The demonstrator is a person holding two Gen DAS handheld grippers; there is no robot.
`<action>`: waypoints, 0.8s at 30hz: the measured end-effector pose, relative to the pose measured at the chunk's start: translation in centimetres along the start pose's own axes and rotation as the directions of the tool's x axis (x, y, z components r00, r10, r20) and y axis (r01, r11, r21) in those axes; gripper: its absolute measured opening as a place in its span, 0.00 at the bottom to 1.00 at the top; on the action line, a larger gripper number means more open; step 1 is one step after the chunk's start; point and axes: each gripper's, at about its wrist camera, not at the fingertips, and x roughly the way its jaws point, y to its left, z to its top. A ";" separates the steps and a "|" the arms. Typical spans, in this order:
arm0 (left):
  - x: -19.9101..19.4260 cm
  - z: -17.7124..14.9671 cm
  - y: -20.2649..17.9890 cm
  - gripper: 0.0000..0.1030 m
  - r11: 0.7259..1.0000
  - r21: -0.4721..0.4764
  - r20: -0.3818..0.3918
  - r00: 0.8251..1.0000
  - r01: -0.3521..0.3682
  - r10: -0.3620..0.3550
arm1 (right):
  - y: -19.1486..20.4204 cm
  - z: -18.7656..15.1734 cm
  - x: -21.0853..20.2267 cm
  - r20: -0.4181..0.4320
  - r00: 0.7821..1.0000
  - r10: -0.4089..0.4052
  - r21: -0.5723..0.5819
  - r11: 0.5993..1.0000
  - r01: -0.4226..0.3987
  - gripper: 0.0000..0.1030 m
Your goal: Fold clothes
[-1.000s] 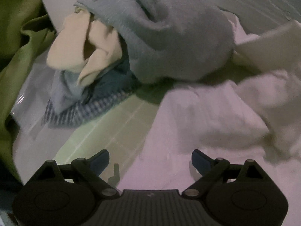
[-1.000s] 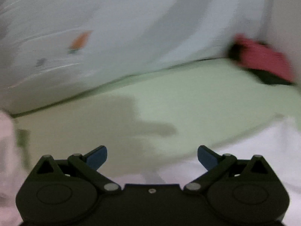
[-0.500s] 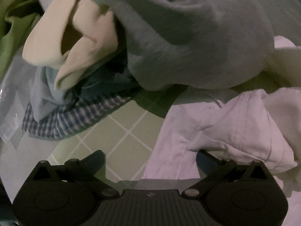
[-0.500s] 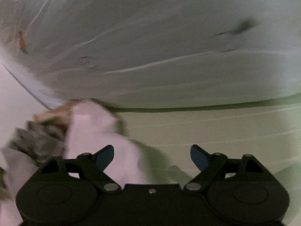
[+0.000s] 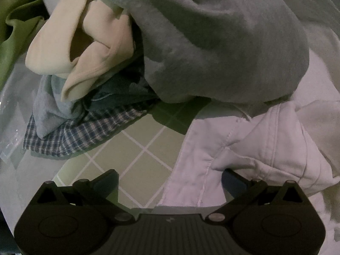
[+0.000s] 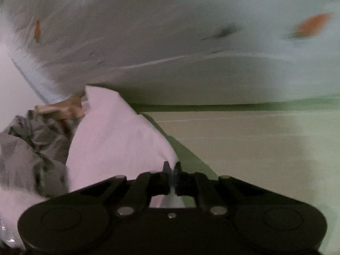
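Left wrist view: left gripper (image 5: 170,176) spread wide, low over the crumpled pale pink garment (image 5: 244,148) on the tiled green surface (image 5: 136,142).
Right gripper (image 6: 171,171): pinching that garment's edge.
Pile: grey garment (image 5: 212,42), cream cloth (image 5: 85,36), checked cloth (image 5: 80,131) heaped, unfolded.
Progress: no folded piece shows.
Change: half a second ago the right jaws stood apart; now pressed together.

Ahead of my left gripper (image 5: 170,177), bare checked sheet (image 5: 136,148) forms a narrow free lane. The pale pink garment (image 5: 255,148) blocks its right side; the plaid cloth (image 5: 74,136) and the piled grey garment (image 5: 212,42) block left and front. On my right side, open sheet (image 6: 244,140) lies clear up to the white wall of fabric (image 6: 170,31).
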 end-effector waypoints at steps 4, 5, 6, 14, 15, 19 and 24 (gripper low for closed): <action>-0.1 -0.2 -0.3 1.00 1.000 0.002 0.000 1.000 0.001 -0.001 | -4.0 -4.4 -6.5 -0.033 0.985 -0.169 0.009 0.985 0.170 0.03; -0.1 -0.2 -0.3 1.00 1.000 0.003 0.000 1.000 0.001 -0.001 | -5.1 -5.7 -7.8 -0.061 0.980 -0.187 0.023 0.982 0.189 0.03; -0.1 -0.3 -0.4 1.00 1.000 0.003 -0.002 1.000 0.001 -0.001 | -5.9 -6.9 -8.8 -0.088 0.977 -0.194 0.037 0.980 0.197 0.03; -0.2 -0.5 -1.0 1.00 1.000 0.012 -0.014 1.000 0.005 -0.005 | -7.8 -6.7 -10.6 0.023 0.970 -0.243 0.166 0.957 0.236 0.59; -0.3 -0.6 -1.1 1.00 1.000 0.012 -0.015 1.000 0.005 -0.005 | -8.1 -5.9 -10.0 0.039 0.971 -0.238 0.176 0.958 0.227 0.64; 0.2 0.4 -0.6 1.00 1.000 0.016 -0.014 1.000 0.009 -0.008 | -8.6 -2.0 -4.9 0.035 0.982 -0.183 0.171 0.970 0.174 0.72; 0.6 0.9 0.9 1.00 1.000 0.018 -0.014 1.000 0.012 -0.012 | -8.4 1.0 2.1 -0.062 0.992 -0.109 0.124 0.985 0.116 0.76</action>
